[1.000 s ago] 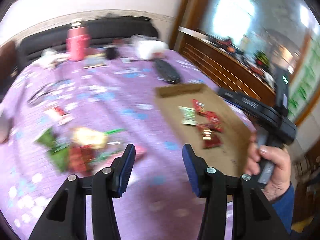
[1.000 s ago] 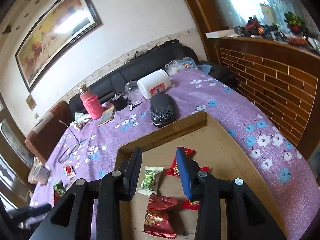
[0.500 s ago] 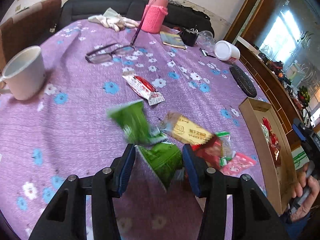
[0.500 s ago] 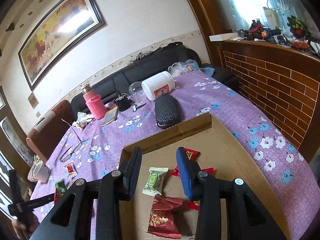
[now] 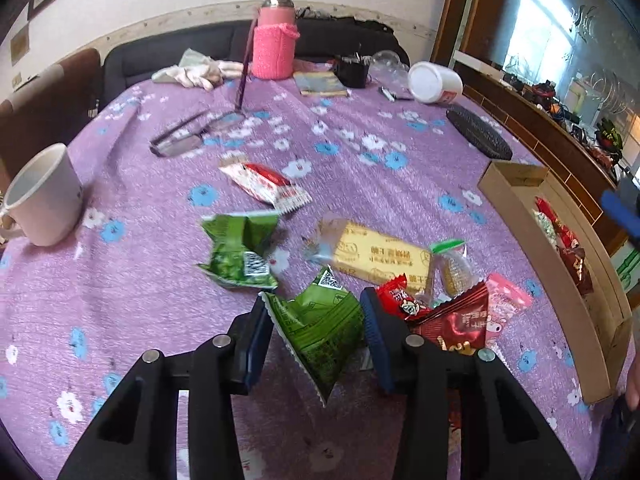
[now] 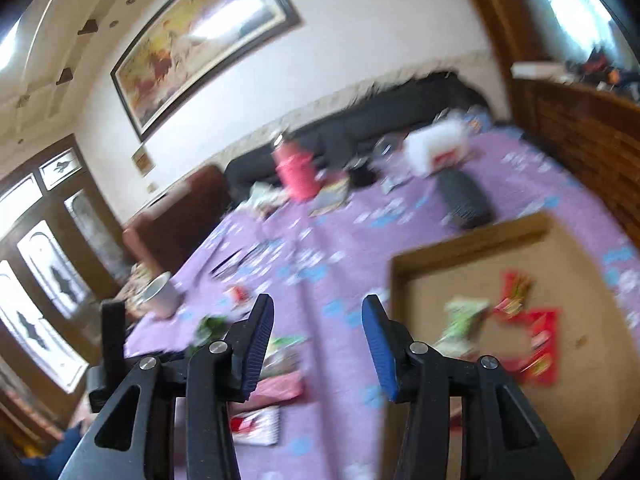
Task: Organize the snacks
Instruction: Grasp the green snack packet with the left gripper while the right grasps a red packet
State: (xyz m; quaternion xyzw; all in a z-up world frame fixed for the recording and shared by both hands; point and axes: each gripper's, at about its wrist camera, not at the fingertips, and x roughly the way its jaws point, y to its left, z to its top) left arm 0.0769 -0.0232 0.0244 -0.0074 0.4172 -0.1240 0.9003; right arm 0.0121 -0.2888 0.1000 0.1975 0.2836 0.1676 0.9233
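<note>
While the left gripper [image 5: 314,320] closes its jaws around a green snack packet [image 5: 320,330] on the purple flowered tablecloth [image 5: 120,300], we cannot tell whether the pads yet press it. The right gripper [image 6: 318,330] (its view blurred) is opening, with nothing between its jaws, beside the cardboard box [image 6: 472,240], where we see red and green snacks [image 6: 538,330].
</note>
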